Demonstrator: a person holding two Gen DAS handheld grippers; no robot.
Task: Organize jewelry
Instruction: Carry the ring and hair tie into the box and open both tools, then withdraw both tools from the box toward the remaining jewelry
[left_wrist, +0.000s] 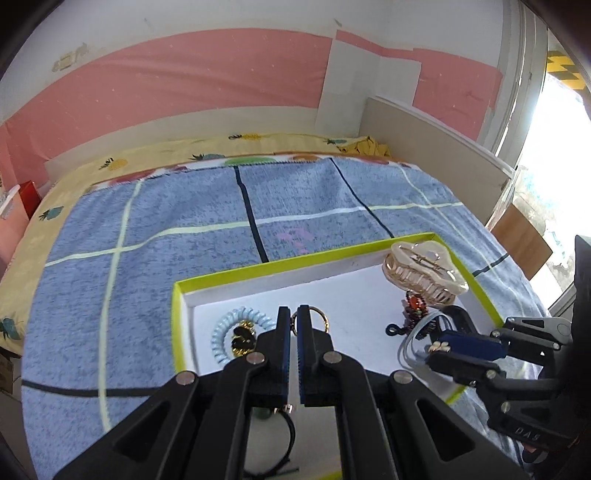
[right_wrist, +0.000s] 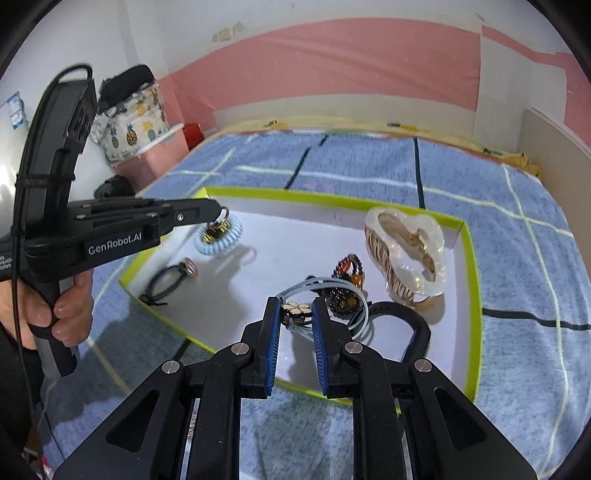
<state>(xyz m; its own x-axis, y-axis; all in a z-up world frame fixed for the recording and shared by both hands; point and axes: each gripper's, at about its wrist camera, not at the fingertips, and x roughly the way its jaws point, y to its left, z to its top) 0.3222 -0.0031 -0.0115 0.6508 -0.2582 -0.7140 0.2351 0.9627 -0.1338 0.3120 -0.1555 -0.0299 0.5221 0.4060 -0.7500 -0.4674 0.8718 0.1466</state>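
Observation:
A shallow white tray with a lime-green rim lies on a blue plaid blanket. My left gripper is shut on a gold ring and holds it just above a light-blue spiral hair tie with a black-and-gold piece inside. My right gripper is open, its fingers either side of a small flower charm on a pale blue elastic. A large translucent claw clip lies at the tray's right.
In the tray also lie a black hair tie with a bead, a red-brown beaded piece and a black band. A beige headboard stands at the bed's far right. A pink box with a pineapple-print bag stands left.

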